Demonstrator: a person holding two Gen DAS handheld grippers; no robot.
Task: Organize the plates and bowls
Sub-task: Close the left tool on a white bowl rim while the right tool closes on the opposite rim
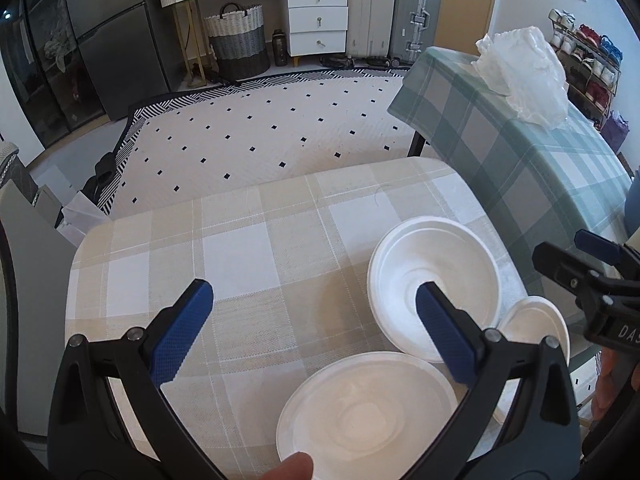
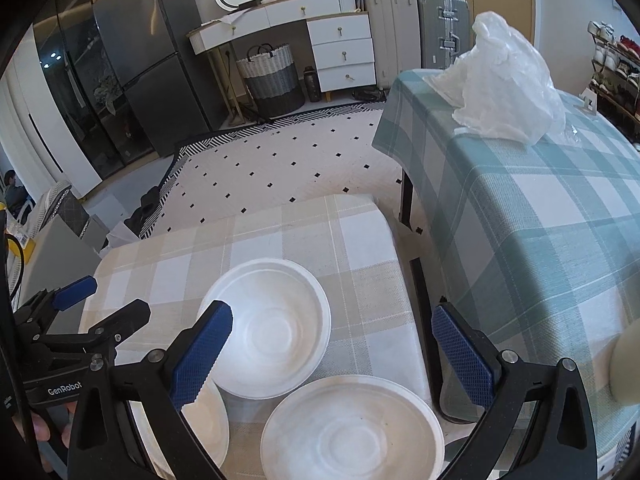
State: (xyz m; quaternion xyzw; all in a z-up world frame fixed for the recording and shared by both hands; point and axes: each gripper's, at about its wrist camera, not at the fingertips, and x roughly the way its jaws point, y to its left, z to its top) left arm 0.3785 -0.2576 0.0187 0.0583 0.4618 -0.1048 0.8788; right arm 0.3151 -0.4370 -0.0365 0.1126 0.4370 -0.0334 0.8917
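Three white foam dishes sit on the beige plaid table [image 1: 240, 248]. A deep bowl [image 1: 434, 276] [image 2: 276, 324] stands furthest from me. A plate [image 1: 360, 412] [image 2: 188, 420] lies near the front left. Another plate [image 1: 536, 324] [image 2: 352, 428] lies at the front right. My left gripper [image 1: 314, 330] is open and empty above the table, left of the bowl. My right gripper [image 2: 332, 344] is open and empty above the bowl and right plate. The right gripper also shows in the left wrist view [image 1: 576, 256], and the left gripper in the right wrist view [image 2: 104, 300].
A taller table with a green plaid cloth [image 2: 540, 208] stands to the right, with a crumpled plastic bag [image 2: 504, 80] on it. A patterned rug [image 1: 260, 136] covers the floor beyond. A dresser, a basket and suitcases stand at the far wall.
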